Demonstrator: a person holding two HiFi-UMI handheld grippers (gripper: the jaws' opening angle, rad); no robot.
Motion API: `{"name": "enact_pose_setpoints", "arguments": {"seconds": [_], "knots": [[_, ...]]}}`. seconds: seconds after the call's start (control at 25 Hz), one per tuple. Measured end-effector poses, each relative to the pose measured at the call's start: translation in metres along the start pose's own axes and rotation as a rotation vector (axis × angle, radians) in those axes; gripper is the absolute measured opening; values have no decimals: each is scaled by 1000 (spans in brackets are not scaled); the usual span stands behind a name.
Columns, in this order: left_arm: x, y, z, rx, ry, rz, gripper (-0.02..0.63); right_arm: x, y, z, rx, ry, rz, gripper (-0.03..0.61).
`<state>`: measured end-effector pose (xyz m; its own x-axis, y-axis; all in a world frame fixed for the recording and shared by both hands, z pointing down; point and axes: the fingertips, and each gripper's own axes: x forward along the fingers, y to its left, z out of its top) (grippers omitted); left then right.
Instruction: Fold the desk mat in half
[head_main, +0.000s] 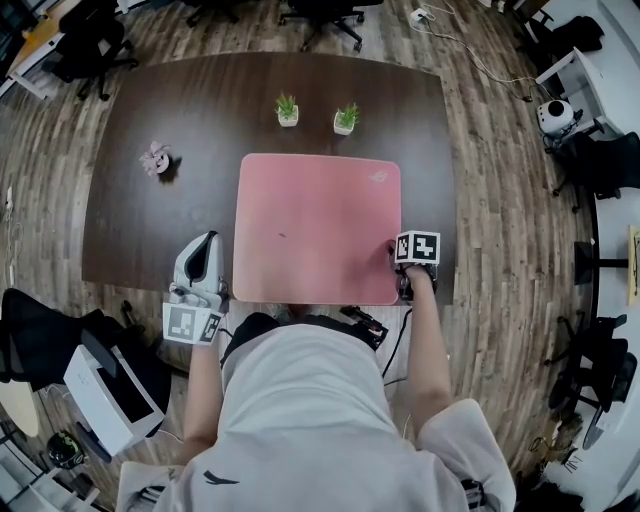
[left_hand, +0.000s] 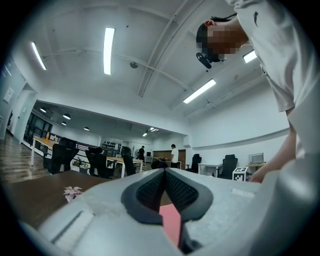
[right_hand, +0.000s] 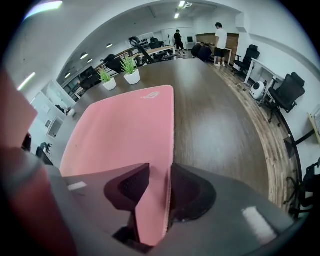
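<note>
Starting left of the desk mat (head_main: 315, 230): meets the left gripper (left_hand: 164, 172) just off its near left corner, level, aimed toward its far edge, jaws pressed together on nothing. Lies flat on the table (head_main: 140, 220), nearly square, marginally longer left to right, logo at its far right corner. Ends at its near right corner with the right gripper (right_hand: 161, 172), tipped steeply down, clamped on that edge, so probably best placed to carry it toward the far edge.

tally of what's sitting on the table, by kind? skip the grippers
pink desk mat: 1
green potted plant: 2
pink potted flower: 1
Total: 4
</note>
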<state>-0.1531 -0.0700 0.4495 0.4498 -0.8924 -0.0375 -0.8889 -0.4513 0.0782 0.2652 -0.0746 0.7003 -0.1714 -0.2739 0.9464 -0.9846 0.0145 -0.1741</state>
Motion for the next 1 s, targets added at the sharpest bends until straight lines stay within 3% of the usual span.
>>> {"name": "enact_pose_setpoints", "arguments": {"seconds": [0.16, 0.4, 0.8, 1.0], "knots": [[3, 3, 4, -1, -5, 0, 5, -1, -2, 3, 57, -15, 25, 128], [5, 1, 3, -1, 1, -4, 5, -5, -15, 3, 210, -51, 112, 35], [7, 0, -1, -11, 4, -13, 5, -19, -4, 9, 199, -68, 243, 15], [9, -3, -3, -19, 5, -22, 5, -14, -5, 7, 156, -53, 235, 18]]}}
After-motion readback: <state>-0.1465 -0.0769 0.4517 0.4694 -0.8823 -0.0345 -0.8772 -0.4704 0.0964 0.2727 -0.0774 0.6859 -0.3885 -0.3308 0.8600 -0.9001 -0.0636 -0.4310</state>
